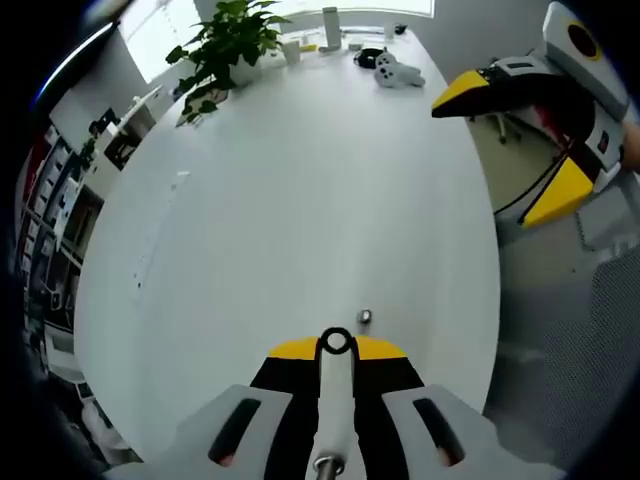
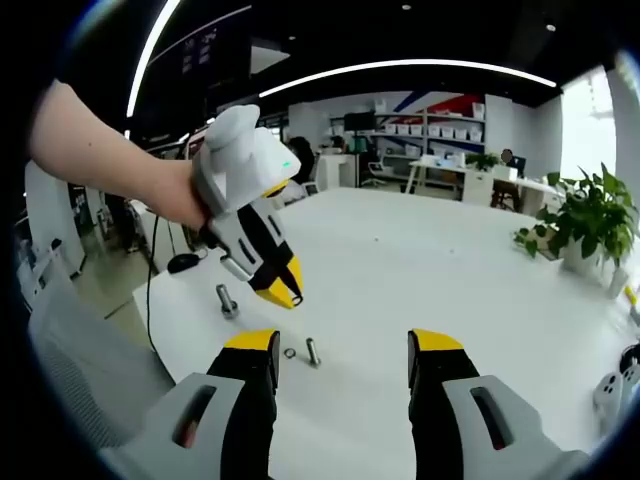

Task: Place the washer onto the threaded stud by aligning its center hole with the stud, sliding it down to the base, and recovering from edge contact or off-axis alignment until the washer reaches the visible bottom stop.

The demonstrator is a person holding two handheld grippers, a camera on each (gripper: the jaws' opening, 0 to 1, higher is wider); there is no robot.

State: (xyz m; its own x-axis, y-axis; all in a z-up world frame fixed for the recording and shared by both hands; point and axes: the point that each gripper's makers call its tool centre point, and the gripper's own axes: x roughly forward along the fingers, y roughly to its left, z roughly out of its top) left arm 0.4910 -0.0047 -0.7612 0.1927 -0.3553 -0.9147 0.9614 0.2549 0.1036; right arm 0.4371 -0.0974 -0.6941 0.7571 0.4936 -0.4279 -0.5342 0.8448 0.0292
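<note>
In an office, on the white worktop point(image 2: 400, 270), the washer point(image 2: 290, 352) lies flat just left of the upright stud point(image 2: 312, 351), near the right gripper point(image 2: 343, 345), fingers wide; left gripper point(image 2: 285, 295) fingers look closed.

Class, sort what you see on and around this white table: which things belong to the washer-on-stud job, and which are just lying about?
Job:
washer
threaded stud
left gripper
right gripper

Lying about:
bolt
potted plant
game controller
white cylinder
computer mouse
</note>
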